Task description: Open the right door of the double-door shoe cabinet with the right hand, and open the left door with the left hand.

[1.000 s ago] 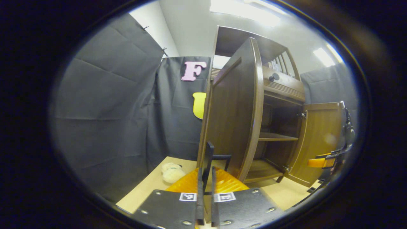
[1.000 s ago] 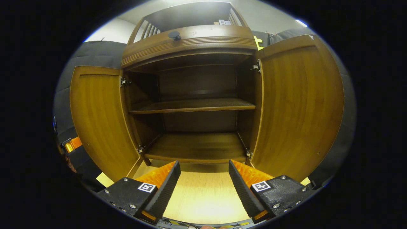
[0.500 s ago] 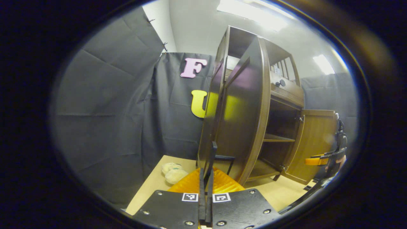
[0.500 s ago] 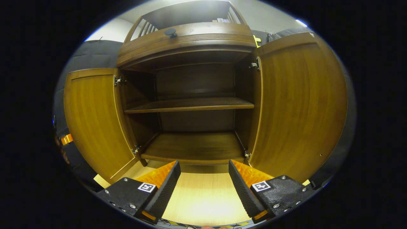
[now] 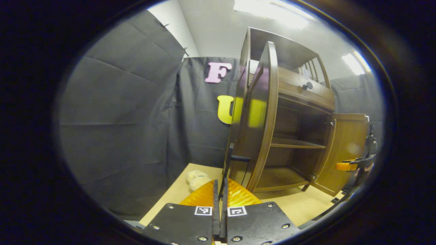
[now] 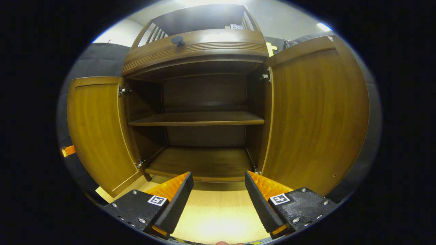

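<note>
The brown wooden shoe cabinet (image 6: 204,44) stands with both doors swung wide, its bare middle shelf (image 6: 197,118) showing. In the right gripper view the left door (image 6: 95,132) and right door (image 6: 313,112) flank the opening. My right gripper (image 6: 218,190) hovers open in front of the bottom shelf, holding nothing. In the left gripper view the left door (image 5: 259,119) shows edge-on, and my left gripper (image 5: 219,194) is shut on its thin black handle (image 5: 230,160). The right door (image 5: 347,149) and the right gripper (image 5: 354,166) appear far right.
A white plush toy (image 5: 197,178) lies on the light wooden floor (image 6: 218,214) left of the cabinet. Black cloth walls (image 5: 119,119) close in the left and back. A round dark knob (image 6: 177,40) sits on the drawer front above the opening.
The left door has swung further open with my left gripper on its handle. The right gripper stays open and has shifted only slightly.
</note>
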A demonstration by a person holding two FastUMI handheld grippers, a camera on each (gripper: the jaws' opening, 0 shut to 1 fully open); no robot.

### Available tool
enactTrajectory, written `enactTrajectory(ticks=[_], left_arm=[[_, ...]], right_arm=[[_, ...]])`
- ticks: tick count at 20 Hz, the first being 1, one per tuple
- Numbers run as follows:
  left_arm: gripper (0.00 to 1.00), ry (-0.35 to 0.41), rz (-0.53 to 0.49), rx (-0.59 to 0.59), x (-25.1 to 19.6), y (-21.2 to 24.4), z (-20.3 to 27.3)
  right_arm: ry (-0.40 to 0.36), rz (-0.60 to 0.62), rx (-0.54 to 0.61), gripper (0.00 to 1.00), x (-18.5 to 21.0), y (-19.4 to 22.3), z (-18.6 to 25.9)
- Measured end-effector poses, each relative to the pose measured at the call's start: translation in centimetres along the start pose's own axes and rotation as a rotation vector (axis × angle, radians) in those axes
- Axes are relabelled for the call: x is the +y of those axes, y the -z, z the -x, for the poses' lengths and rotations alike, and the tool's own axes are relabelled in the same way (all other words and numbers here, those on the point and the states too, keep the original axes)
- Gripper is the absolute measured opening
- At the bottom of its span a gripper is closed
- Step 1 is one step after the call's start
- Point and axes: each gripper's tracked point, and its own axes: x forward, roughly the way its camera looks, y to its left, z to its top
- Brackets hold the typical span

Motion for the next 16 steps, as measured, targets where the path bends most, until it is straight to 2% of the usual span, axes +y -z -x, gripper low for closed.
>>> enactTrajectory(ticks=[2,3,5,8,13,16], left_arm=[[0.01,-0.080,-0.036,-0.022,0.3,-1.7,1.0],[0.05,-0.105,-0.044,-0.036,-0.2,-2.8,1.8],[0.02,-0.157,-0.059,-0.080,-0.5,-5.6,3.7],[0.24,-0.197,-0.067,-0.162,-3.2,-10.9,6.2],[1.00,-0.187,-0.063,-0.232,-10.7,-13.5,8.0],[1.00,-0.181,-0.063,-0.230,-14.4,-14.2,7.5]], right_arm=[[-0.009,-0.013,-0.003,0.93,-0.7,-0.3,0.3],[-0.016,-0.018,-0.006,0.93,-1.1,-0.5,0.6],[-0.025,-0.011,-0.022,0.94,-2.2,-1.4,1.3],[-0.038,0.030,-0.086,0.95,-3.5,-3.6,3.4],[-0.126,0.076,-0.176,0.94,-3.4,-7.2,7.0],[-0.142,0.047,-0.187,0.94,-4.9,-8.3,8.1]])
